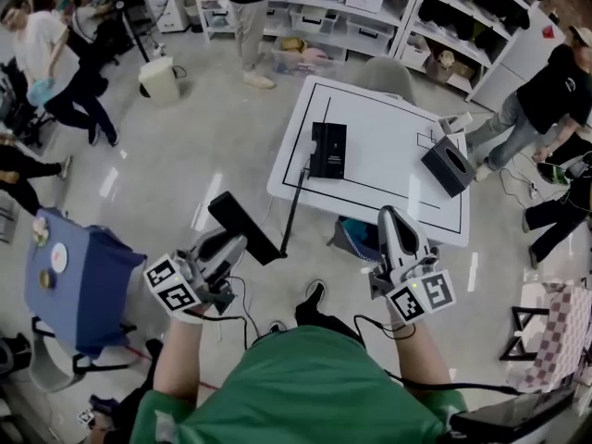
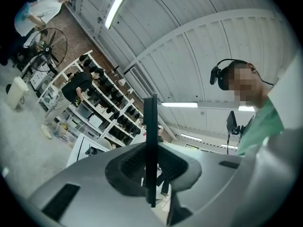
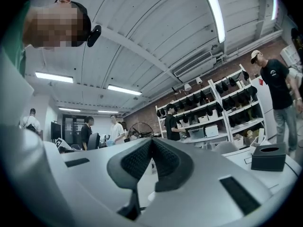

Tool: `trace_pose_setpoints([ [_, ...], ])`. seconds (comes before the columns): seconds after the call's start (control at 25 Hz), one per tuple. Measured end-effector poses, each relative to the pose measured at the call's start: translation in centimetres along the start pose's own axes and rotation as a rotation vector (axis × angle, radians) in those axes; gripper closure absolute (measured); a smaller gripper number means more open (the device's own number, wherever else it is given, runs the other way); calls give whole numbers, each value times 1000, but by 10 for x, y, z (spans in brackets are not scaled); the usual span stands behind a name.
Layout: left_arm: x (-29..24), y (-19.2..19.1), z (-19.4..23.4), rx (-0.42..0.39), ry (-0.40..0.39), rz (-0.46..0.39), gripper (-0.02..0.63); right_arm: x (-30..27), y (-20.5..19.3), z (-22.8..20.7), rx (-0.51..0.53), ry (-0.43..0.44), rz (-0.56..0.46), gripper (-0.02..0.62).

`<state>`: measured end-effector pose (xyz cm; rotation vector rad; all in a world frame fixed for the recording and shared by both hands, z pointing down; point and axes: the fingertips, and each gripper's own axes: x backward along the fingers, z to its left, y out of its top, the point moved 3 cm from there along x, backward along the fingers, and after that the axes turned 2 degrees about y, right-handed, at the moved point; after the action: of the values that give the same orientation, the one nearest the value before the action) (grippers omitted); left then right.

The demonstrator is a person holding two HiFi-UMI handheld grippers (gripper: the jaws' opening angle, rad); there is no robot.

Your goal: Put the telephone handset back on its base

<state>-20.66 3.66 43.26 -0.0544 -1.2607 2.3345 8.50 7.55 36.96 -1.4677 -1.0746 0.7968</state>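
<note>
The left claw point(image 1: 239, 243) is squeezed tight on the black handset point(image 1: 248, 229). The handset is up in the air, just off the near corner of the white counter point(image 1: 393, 141). The black base point(image 1: 327, 150) sits on the counter, apart from the handset. The right claw point(image 1: 390, 218) is pressed closed — nothing is in it.

A lab: storage shelves point(image 1: 462, 17), marked test table point(image 1: 388, 141).

Both forearms reach forward: the left gripper point(image 1: 233, 246) points to two o'clock, jaws clamped on the handset point(image 1: 244, 227), the right gripper point(image 1: 390, 216) to twelve o'clock, jaws pressed together.
</note>
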Motion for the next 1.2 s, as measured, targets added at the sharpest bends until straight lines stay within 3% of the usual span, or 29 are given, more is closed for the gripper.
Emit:
trace_pose_setpoints([
  [0.48,-95,-8,63,5,54,100,526,-57,-2,-92,-47,49,18,572],
  [0.64,-121,-17,90,46,69,136,526,-66,-11,-115,-66,40,48,572],
  [0.96,-176,-35,159,121,25,249,526,-87,-29,-152,-84,-57,107,572],
  [1.2,-220,-43,219,187,-40,374,526,-112,-25,-159,-84,-176,123,572],
])
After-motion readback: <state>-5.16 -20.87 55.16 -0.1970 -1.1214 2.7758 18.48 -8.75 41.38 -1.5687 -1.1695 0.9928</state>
